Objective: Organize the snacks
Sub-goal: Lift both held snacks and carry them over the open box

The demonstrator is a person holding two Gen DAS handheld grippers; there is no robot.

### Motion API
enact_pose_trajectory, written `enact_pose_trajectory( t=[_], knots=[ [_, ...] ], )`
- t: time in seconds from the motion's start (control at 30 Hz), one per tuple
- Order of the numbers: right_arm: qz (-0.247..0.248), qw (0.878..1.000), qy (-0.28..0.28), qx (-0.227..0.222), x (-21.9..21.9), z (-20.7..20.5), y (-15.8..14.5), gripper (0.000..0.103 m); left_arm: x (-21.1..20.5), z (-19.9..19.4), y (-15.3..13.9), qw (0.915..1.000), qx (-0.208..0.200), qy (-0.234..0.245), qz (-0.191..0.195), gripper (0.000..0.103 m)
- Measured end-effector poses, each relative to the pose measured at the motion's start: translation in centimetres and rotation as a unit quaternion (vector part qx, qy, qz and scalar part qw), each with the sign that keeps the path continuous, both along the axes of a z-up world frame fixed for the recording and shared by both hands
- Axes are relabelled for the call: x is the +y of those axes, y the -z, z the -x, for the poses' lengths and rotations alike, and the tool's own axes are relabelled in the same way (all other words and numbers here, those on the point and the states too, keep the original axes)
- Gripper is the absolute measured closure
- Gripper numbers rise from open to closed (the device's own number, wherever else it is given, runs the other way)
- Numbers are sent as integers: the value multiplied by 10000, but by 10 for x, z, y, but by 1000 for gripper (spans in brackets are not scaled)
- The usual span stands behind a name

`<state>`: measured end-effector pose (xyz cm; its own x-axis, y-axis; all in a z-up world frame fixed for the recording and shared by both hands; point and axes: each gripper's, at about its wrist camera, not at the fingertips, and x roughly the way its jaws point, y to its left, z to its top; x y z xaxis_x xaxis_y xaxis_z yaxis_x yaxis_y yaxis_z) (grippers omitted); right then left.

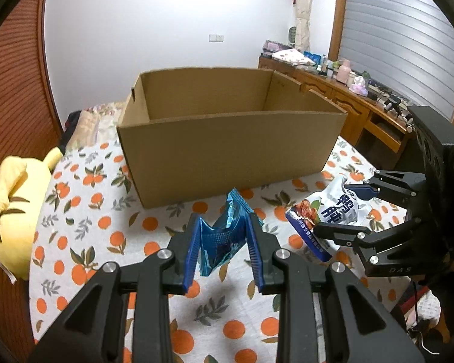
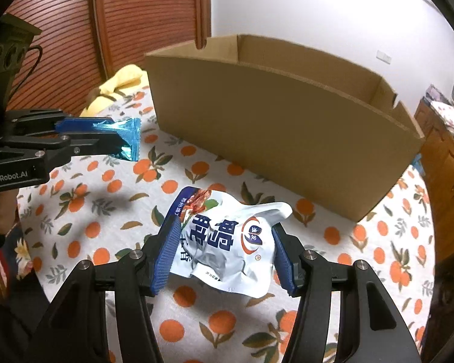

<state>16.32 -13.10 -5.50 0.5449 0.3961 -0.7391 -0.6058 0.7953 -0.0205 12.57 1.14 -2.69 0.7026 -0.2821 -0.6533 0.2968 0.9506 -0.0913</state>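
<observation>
My left gripper (image 1: pixel 224 236) is shut on a shiny blue snack packet (image 1: pixel 227 233) and holds it above the tablecloth, in front of the open cardboard box (image 1: pixel 227 151). It also shows in the right wrist view (image 2: pixel 106 139) with the blue packet (image 2: pixel 127 139). My right gripper (image 2: pixel 224 251) is shut on a white snack bag (image 2: pixel 227 239) with blue lettering, held just above the cloth before the box (image 2: pixel 287 139). In the left wrist view the right gripper (image 1: pixel 339 211) holds the white bag (image 1: pixel 333 211) at right.
The table carries an orange-print cloth (image 1: pixel 106 236). A yellow plush toy (image 1: pixel 15 211) lies at the left edge. A wooden dresser (image 1: pixel 348 96) with clutter stands behind right. A wooden slatted door (image 2: pixel 136 15) is behind the box.
</observation>
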Motion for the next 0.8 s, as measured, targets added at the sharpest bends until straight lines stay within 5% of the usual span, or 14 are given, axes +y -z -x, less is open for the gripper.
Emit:
enact_pose_trajectory(
  t=[0.8],
  knots=[
    [-341, 9971, 311, -601, -33, 13, -50, 44, -9, 1, -46, 9985, -521, 138, 3, 76]
  ],
)
